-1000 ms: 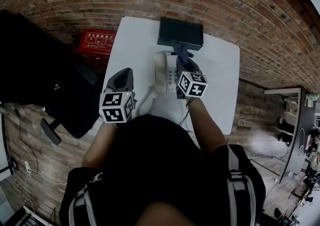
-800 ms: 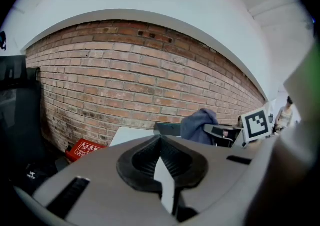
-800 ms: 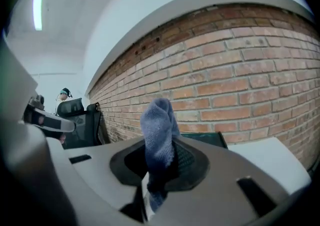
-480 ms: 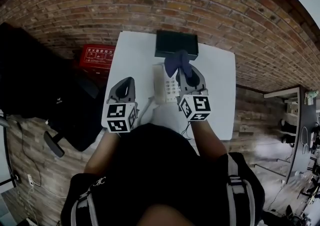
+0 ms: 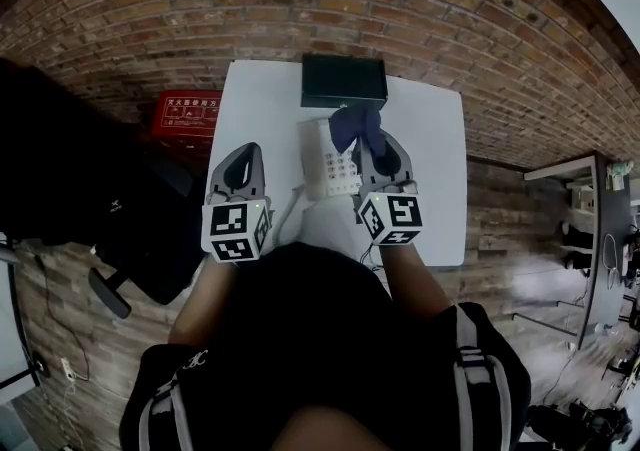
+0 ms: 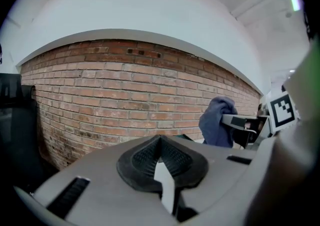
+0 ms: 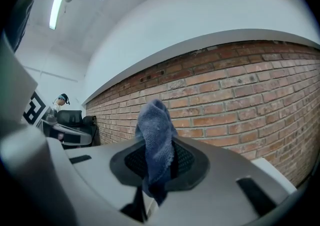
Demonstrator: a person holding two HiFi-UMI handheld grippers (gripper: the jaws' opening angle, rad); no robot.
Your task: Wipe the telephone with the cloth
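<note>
At R tongs (image 5: 370, 141) tip: cloth (image 5: 352, 124) pinched, over telephone (image 5: 325, 167) far end | L tongs (image 5: 247, 154) pressed together, empty, off to side | wipe prob. underway, near end still to do

Blue cloth (image 5: 352, 125), white telephone (image 5: 322, 165), white table (image 5: 258, 99), black box (image 5: 344, 81), red-brown brick wall (image 6: 125, 89).

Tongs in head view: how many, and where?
2. Left tongs, shut and empty, at the table's left edge; right tongs, shut on the cloth, over the telephone. None seem hidden.
</note>
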